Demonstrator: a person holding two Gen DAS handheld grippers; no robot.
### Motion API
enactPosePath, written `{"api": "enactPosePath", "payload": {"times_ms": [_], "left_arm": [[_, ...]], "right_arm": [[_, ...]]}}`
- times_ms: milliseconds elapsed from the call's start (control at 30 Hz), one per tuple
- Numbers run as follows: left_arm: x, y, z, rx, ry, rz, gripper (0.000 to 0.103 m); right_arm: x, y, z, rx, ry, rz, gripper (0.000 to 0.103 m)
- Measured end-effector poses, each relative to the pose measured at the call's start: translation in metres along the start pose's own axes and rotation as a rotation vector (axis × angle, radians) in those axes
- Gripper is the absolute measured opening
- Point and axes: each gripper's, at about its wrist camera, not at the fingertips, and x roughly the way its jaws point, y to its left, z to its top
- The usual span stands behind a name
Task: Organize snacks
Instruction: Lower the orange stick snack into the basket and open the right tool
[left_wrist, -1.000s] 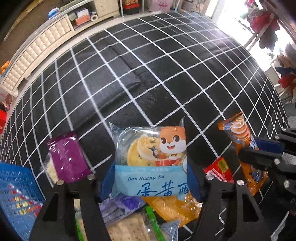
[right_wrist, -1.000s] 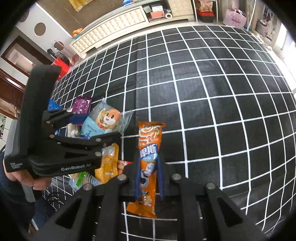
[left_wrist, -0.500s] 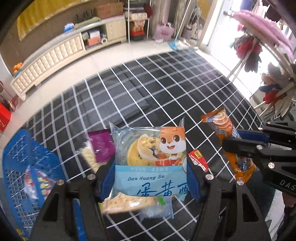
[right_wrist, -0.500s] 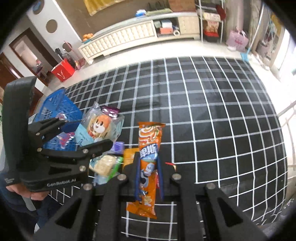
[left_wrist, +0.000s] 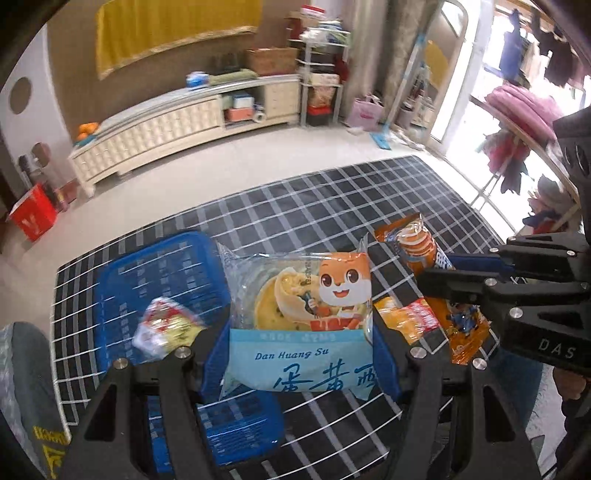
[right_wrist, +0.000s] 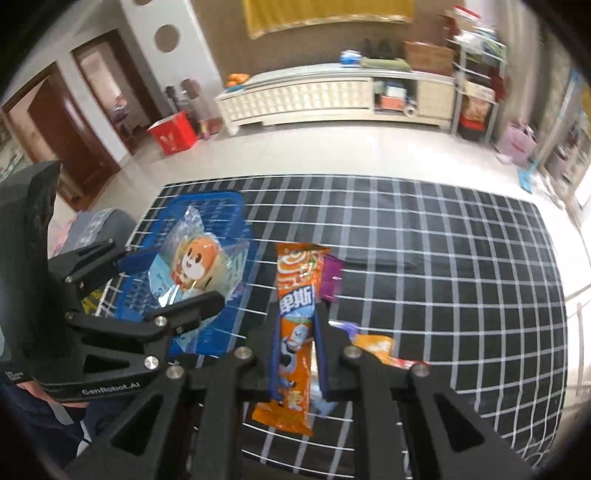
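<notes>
Left gripper (left_wrist: 301, 354): I've got it clamped on the pastry pack (left_wrist: 301, 317), blue pads pressing both side edges, cartoon fox facing up.

Right gripper (right_wrist: 297, 354): squeezed narrow on the orange snack bar (right_wrist: 295, 314), which stands lengthwise between my pads, top end poking past the tips.

Both packs: up in the air, clear of the checked black mat (right_wrist: 443, 266).

Blue basket (left_wrist: 162, 273): on the mat, under and left of my left gripper; one red-and-yellow packet (left_wrist: 162, 325) lies inside, blurred.

Loose snacks: a purple packet (right_wrist: 330, 277) just beside the bar, orange and red wrappers (left_wrist: 410, 314) down on the mat between my grippers.
</notes>
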Motion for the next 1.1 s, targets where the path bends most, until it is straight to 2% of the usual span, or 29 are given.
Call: {"api": "enactPosePath", "payload": {"times_ms": [233,500,733,900,1033,1100], "left_arm": [[-0.035,0.07,-0.029,-0.064,-0.043,0.075,0.064],[-0.04,0.134,-0.052,-0.146,-0.035,0.117,0.064],[-0.023,0.161,-0.055,-0.184,-0.002,0.109,0.064],[-0.008,0.166,-0.051,-0.176,0.015,0.098,0.064],[0.003,0.167,-0.046,-0.176,0.025,0.097,0.064],[0.005,0.167,-0.045,-0.175,0.022,0.109,0.064]], "right_arm": [[0.035,0.059,0.023,-0.085,0.03,0.058,0.02],[0.081,0.115,0.038,-0.171,0.093,0.065,0.02],[0.117,0.13,0.049,-0.205,0.149,0.027,0.02],[0.139,0.131,0.061,-0.221,0.181,-0.013,0.02],[0.158,0.133,0.071,-0.267,0.177,-0.107,0.02],[0.165,0.132,0.075,-0.284,0.164,-0.123,0.023]]}}
